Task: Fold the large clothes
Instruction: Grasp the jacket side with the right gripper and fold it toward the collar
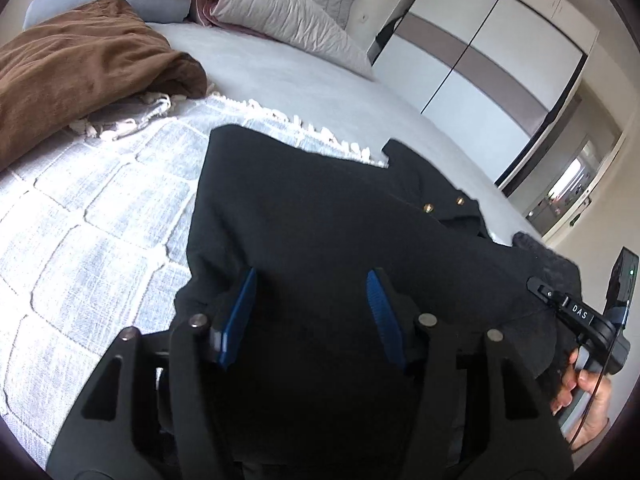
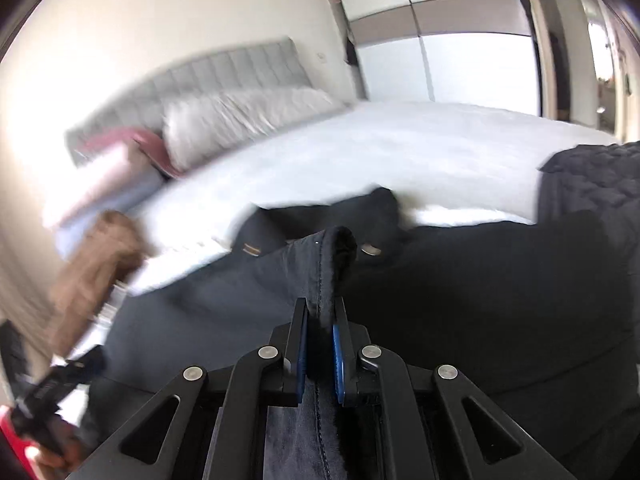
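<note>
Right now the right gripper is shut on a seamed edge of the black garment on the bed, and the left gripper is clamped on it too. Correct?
Not quite. The right gripper is shut on the black garment, but the left wrist view shows the left gripper with its jaws apart over the cloth, not clamped.

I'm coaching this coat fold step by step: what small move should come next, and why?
Probably close the left gripper on the black coat beneath it. Its blue pads stand apart over the cloth, gripping nothing, while the right gripper is already shut on a stitched edge of the coat. With both ends held, the coat could be lifted and folded over the bed.
</note>
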The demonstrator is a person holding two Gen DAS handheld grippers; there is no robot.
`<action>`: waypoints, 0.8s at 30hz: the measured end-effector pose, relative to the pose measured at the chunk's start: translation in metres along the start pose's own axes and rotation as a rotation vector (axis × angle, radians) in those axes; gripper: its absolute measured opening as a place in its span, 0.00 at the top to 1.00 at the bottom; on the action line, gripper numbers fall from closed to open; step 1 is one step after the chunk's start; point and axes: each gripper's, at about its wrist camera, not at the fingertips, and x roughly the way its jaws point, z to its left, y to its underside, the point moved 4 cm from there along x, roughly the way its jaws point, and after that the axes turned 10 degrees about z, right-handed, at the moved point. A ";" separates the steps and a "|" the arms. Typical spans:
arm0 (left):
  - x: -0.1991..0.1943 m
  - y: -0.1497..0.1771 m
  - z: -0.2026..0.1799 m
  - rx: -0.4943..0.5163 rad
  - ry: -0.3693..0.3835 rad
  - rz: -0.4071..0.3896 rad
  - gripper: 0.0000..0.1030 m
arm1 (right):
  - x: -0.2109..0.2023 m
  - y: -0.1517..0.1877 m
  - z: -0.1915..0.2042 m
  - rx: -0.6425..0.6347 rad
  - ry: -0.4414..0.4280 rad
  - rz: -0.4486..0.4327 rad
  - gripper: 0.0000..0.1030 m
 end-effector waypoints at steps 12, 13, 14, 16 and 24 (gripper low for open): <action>-0.006 0.001 -0.008 0.041 -0.049 -0.020 0.39 | -0.016 0.014 0.067 -0.241 0.064 -0.088 0.45; -0.005 0.001 -0.008 0.044 -0.049 -0.018 0.38 | -0.007 0.018 0.071 -0.266 0.065 -0.060 0.45; -0.005 0.002 -0.008 0.045 -0.046 -0.017 0.37 | 0.003 0.023 0.070 -0.283 0.065 -0.023 0.45; -0.004 0.002 -0.008 0.047 -0.030 -0.013 0.34 | 0.020 0.033 0.052 -0.275 0.096 0.027 0.45; -0.017 0.006 -0.027 0.049 -0.022 -0.013 0.23 | -0.037 0.054 -0.025 -0.134 -0.023 0.065 0.46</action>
